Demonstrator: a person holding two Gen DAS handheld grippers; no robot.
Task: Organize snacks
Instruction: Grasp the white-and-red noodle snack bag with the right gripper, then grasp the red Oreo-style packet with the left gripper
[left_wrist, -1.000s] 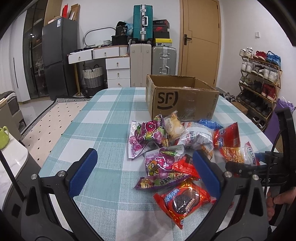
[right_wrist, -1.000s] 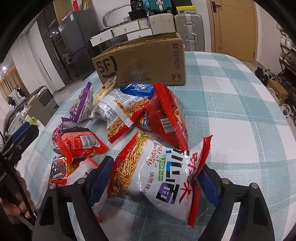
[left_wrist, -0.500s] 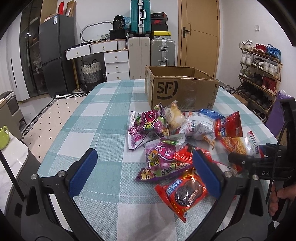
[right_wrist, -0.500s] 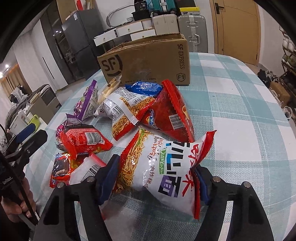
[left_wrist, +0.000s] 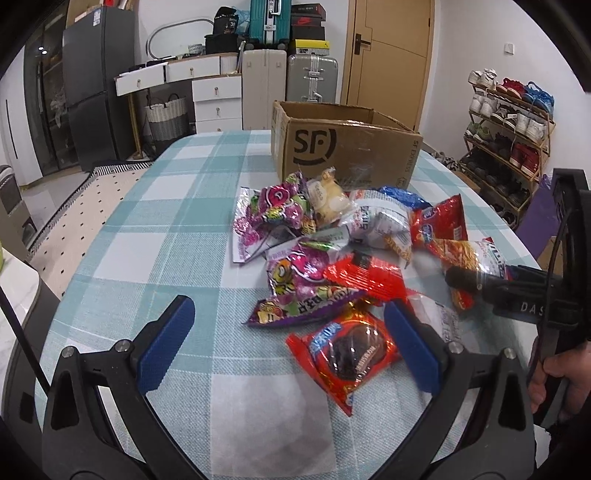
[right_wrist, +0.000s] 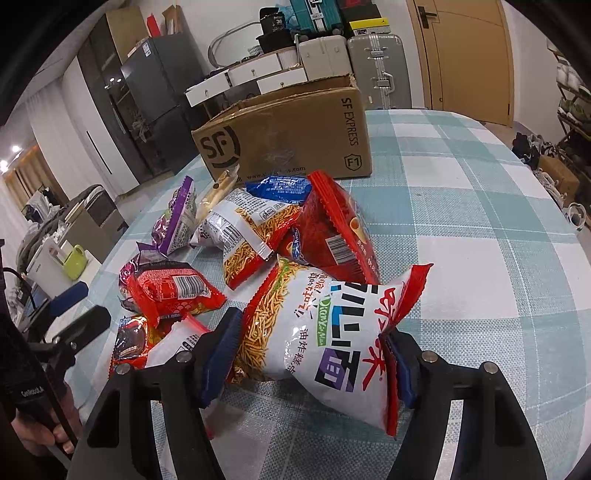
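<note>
Your table (left_wrist: 155, 229), covered in a teal-and-white checked cloth, carries an open cardboard box (left_wrist: 347, 151) towards its far side and a loose heap of snack packets (left_wrist: 332, 258) just in front of the box.

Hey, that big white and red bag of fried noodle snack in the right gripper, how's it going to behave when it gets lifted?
The noodle snack bag looks puffed with air, so probably light for its size. The right gripper presses its blue pads into both sides and the film creases there, so it likely gives rather than holds stiff. Glossy film may slip, and the thin sticks seen through it could crush.
</note>
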